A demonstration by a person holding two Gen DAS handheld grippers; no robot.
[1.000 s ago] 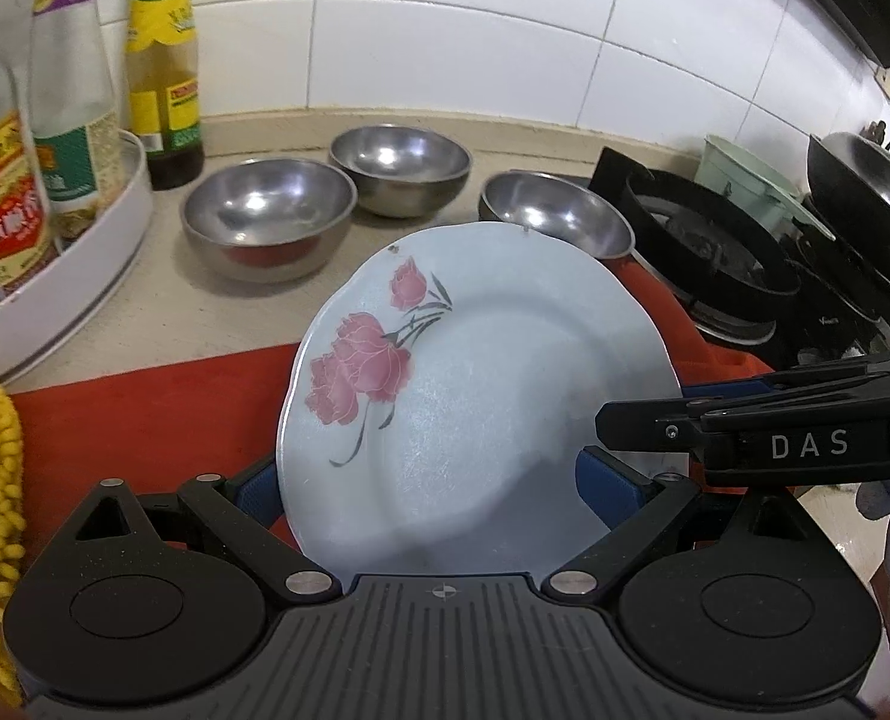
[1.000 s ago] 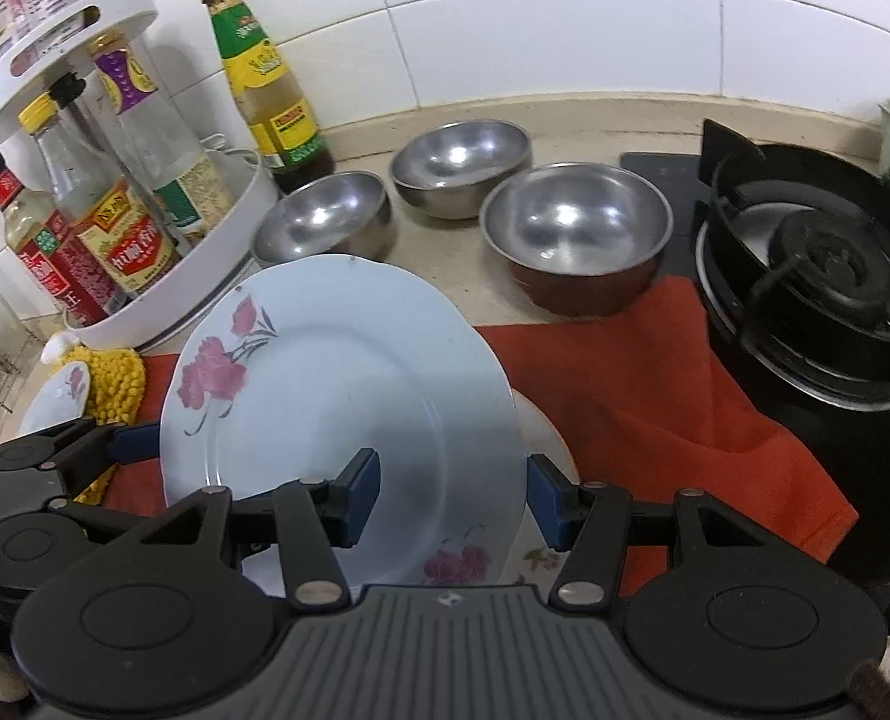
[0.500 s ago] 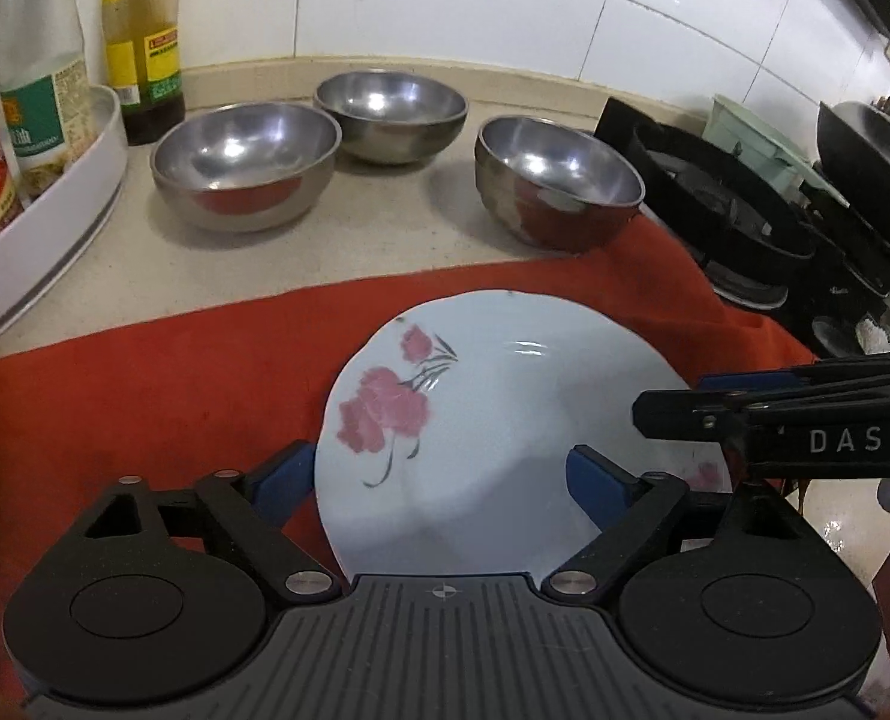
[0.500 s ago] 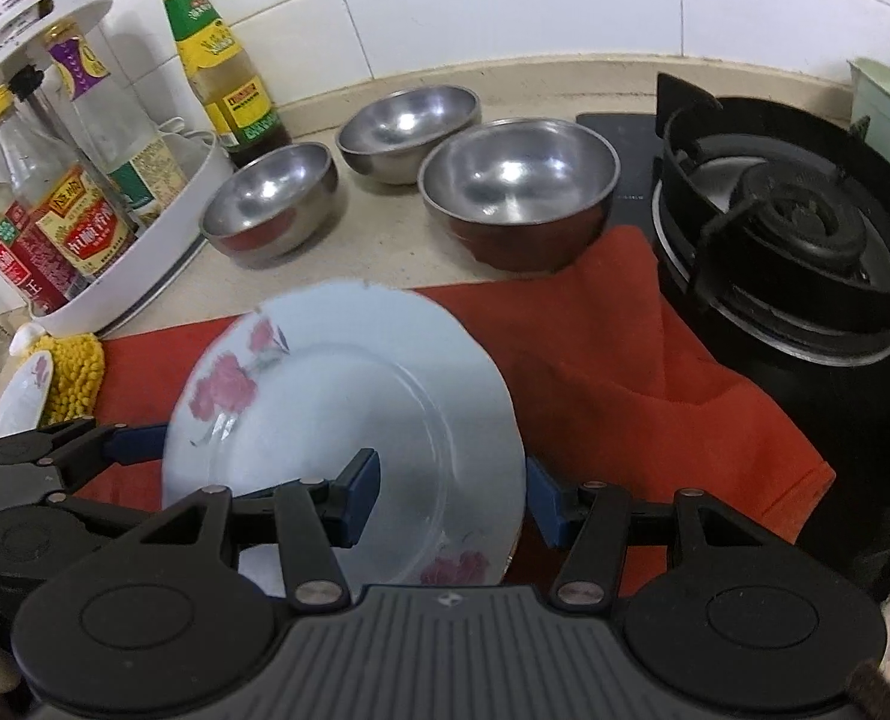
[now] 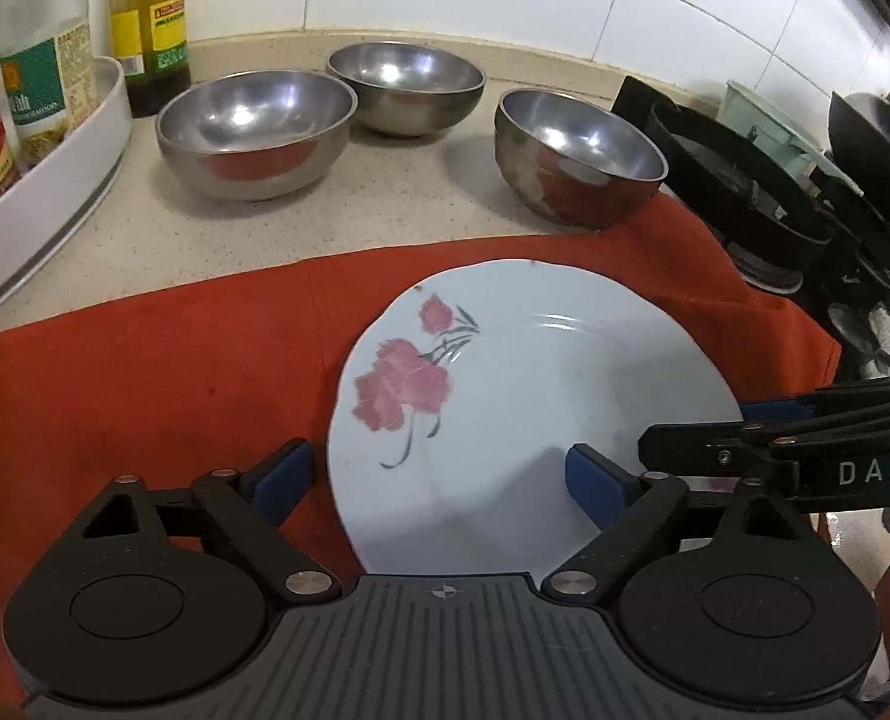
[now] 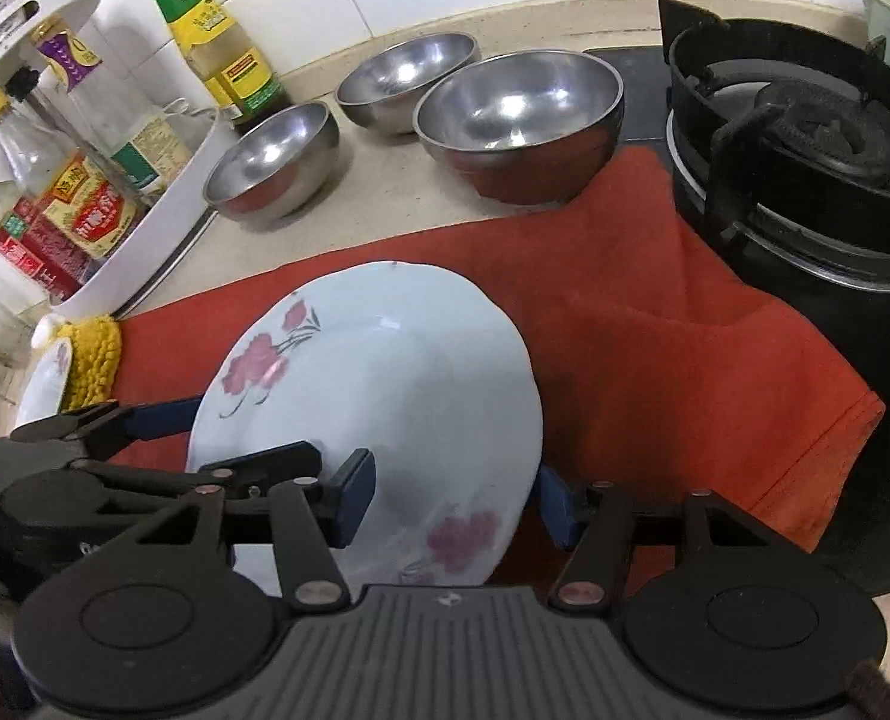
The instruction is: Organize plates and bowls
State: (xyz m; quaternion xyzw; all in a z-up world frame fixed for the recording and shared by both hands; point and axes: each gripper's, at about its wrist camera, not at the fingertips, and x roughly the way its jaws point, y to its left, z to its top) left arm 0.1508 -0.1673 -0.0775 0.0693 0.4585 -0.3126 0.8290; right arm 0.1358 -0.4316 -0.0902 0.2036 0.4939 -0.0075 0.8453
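A white plate with pink flowers lies on the red cloth; it also shows in the right wrist view. My left gripper is open, its blue pads either side of the plate's near left rim. My right gripper is open around the plate's right rim, one finger over it and one outside it. Three steel bowls stand on the counter behind. A second flowered plate shows at the far left in the right wrist view.
A white rack of sauce bottles stands at the left, with a tall bottle by the wall. A black gas stove is at the right. A yellow mop-like cloth lies at the red cloth's left end.
The plate, held tilted up a second ago, has come down flat onto the red cloth. Both grippers have lowered with it and stay around its rim.
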